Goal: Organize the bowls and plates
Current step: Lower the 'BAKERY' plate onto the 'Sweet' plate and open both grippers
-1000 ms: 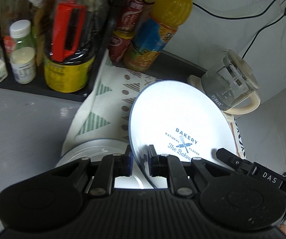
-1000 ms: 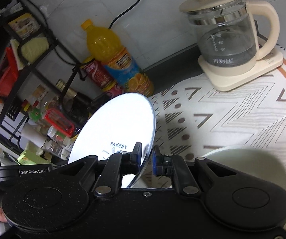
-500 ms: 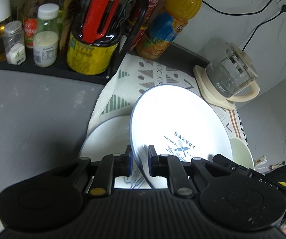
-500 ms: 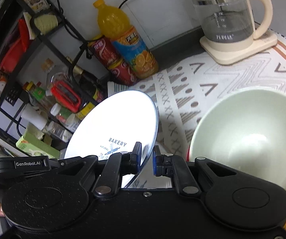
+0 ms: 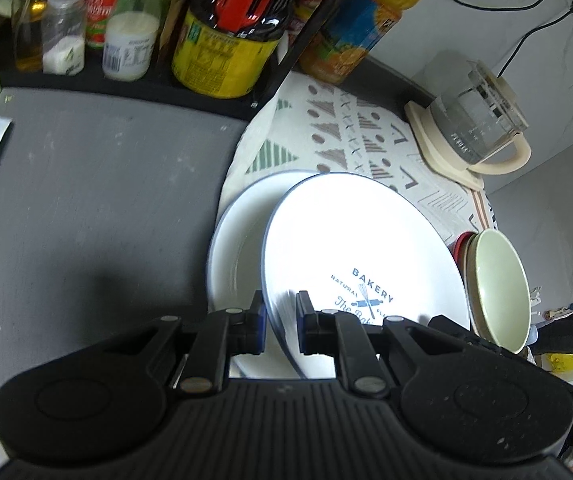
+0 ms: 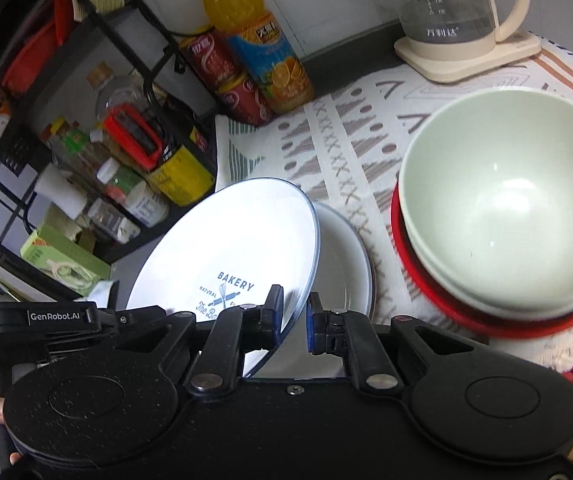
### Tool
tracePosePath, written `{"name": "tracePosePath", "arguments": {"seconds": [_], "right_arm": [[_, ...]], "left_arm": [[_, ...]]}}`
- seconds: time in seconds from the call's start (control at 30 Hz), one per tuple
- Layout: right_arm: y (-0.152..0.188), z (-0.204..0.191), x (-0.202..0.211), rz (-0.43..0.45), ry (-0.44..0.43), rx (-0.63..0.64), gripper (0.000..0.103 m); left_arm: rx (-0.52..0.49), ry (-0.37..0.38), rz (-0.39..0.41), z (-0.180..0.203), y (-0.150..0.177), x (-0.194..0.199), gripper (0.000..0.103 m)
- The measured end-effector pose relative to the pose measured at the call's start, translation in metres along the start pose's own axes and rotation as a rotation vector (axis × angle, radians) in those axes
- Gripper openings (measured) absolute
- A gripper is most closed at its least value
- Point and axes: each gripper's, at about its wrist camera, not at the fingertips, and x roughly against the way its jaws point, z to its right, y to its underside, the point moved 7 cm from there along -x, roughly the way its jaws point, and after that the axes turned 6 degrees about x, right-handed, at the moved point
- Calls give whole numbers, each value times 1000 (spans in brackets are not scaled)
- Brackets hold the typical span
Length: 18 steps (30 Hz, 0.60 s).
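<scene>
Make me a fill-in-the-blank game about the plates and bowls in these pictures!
1. The big word printed on the held plate is ____.
2. Both the left gripper and the right gripper are shut on the same ____.
3. The pale green bowl sits stacked in a bowl whose colour is ____.
4. The juice bottle by the wall has a cap coloured ____.

Missing words: BAKERY; plate; red; yellow
</scene>
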Motion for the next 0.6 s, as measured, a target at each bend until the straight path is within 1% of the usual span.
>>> {"name": "tracePosePath", "arguments": {"seconds": [0.3, 0.6], "right_arm": [[18, 3, -4, -38, 43, 17, 12], [24, 14, -9, -69, 80, 30, 12]], "left_arm": [[7, 6, -32, -5, 10, -14, 13], [-12, -22, -58, 3, 14, -32, 13]]}}
